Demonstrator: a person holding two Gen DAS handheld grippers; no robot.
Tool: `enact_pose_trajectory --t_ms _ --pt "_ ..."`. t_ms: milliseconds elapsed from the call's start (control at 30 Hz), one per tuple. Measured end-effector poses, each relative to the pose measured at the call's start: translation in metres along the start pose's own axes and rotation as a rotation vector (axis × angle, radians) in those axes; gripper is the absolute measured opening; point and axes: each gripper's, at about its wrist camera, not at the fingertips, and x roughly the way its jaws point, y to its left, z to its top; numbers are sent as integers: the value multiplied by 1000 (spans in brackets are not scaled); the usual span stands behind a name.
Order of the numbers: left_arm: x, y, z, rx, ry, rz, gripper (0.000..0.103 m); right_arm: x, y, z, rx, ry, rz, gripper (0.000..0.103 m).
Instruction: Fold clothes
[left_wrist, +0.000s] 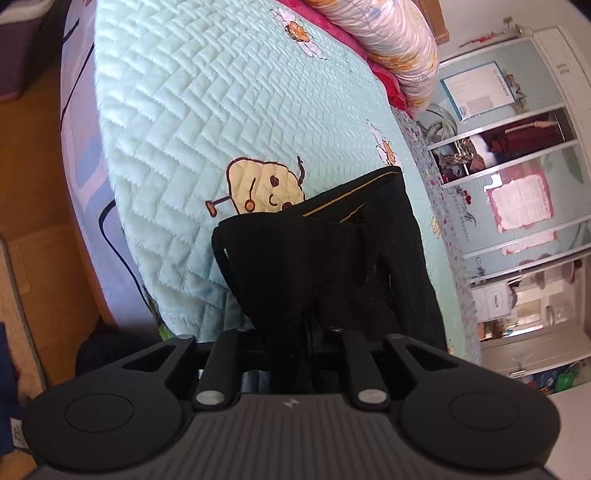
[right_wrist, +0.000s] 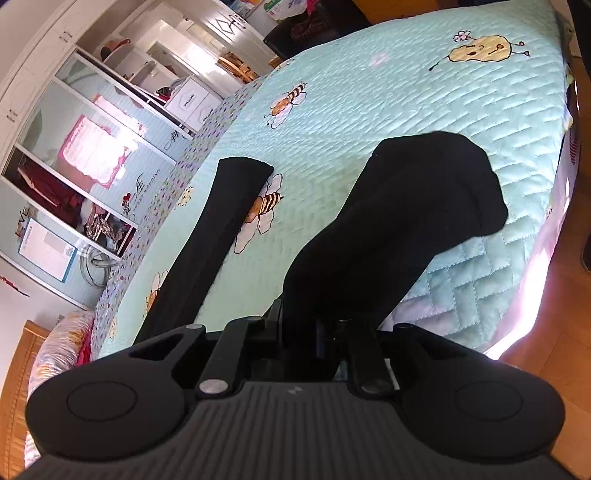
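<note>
You pinch the black trousers (left_wrist: 325, 258) in both hand-held grippers, left (left_wrist: 308, 332) and right (right_wrist: 325, 325), above the bed (left_wrist: 184, 110). Next, lay them flat.

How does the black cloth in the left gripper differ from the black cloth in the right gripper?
The left gripper holds a bunched end of black garment with gold stitching. The right gripper holds a plain black length rising to a rounded fold, stitching unseen. Both hang over the quilted bedspread.

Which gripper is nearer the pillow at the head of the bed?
Left. The pillow lies ahead of the left gripper; it sits beside and behind the right gripper. Both hold the black garment.
</note>
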Motion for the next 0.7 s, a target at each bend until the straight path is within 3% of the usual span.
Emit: enact_pose_trajectory --t_ms 33,67,233,267,333,433,500,567,600,700 --pt "-2 0 0 -6 -3 -2 34 0 -1 2 19 4 -4 30" --pt "-3 0 -1 -9 -5 -3 34 0 -5 3 39 6 -8 34" --pt "-4 -13 -11 51 5 15 34 3 -13 -3 50 38 -29 34" --pt "-4 -16 -14 66 8 19 42 3 -14 -6 58 52 -18 37" --pt "-4 -23 -20 98 13 26 53 7 -15 -15 62 93 7 57" --pt "0 -32 -31 167 0 50 54 12 -14 -29 27 105 23 61" --pt "1 -39 -33 203 -19 65 47 14 -11 -33 11 95 25 53" --pt "-2 -42 -31 219 -48 79 6 13 -9 -30 -6 80 21 37" --pt "-4 -42 -27 211 -61 77 6 12 -7 -27 -10 72 21 26" --pt "-12 -46 -22 202 -89 41 5 6 -4 -16 4 39 33 21"
